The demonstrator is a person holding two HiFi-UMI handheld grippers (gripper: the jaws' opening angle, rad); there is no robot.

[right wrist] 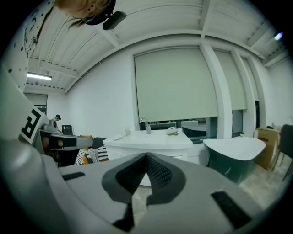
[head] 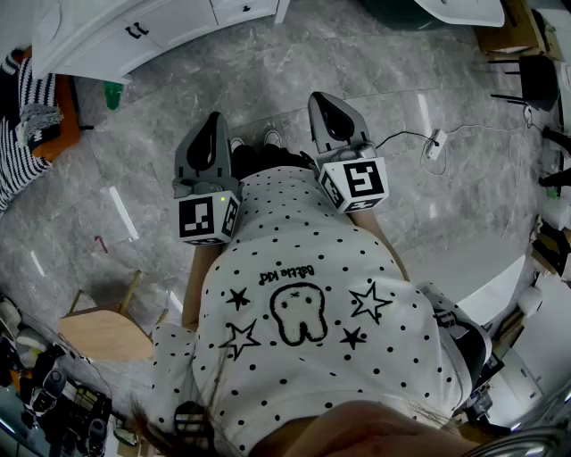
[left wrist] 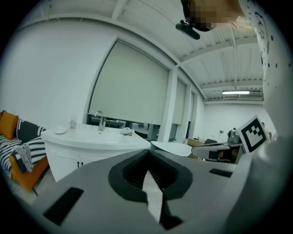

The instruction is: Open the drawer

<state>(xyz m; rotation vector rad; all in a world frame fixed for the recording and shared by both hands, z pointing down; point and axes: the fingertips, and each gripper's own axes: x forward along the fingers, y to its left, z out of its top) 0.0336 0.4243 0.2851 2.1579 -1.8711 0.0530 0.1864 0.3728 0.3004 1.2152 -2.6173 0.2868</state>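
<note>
Across the grey marble floor [head: 294,62] from the person stands a white sink cabinet [head: 169,27], well apart from both grippers; its drawer [head: 243,11] with a small dark handle sits closed in the cabinet front. Both tools are held close to the chest of a spotted white shirt [head: 303,268], side by side and pointing slightly downward towards the cabinet. On the left gripper [head: 212,120] the jaws are pressed together with nothing between them, and the right gripper [head: 323,100] is clenched and empty too. An orange sofa with striped cushions [head: 18,107] lies left of the cabinet, a wooden stool [head: 103,330] nearer
</note>
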